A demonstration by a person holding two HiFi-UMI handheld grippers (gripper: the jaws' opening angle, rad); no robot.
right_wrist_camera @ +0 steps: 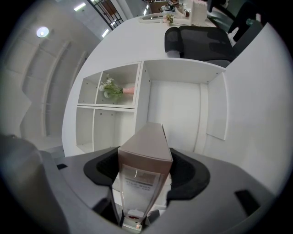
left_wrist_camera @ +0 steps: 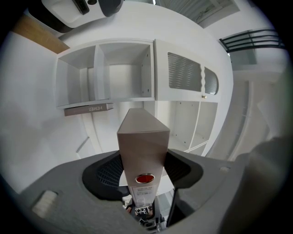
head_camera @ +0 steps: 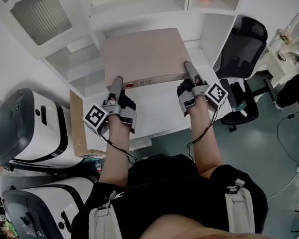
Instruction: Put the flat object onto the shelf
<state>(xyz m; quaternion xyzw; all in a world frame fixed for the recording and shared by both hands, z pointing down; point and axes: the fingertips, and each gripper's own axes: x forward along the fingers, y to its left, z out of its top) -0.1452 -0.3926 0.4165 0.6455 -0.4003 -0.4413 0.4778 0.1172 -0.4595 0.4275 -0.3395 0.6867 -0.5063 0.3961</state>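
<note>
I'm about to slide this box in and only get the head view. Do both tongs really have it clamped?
Observer: Yes. The left gripper view shows the left tongs with a pad pressed on each broad face of the flat box.
Operator: And the right side?
Observer: Same there. The right tongs pinch the box just past a clear label pocket.
Operator: Anything in the bay ahead?
Observer: The wide bay facing the right tongs looks bare. White flowers sit in the smaller bay beside it.
</note>
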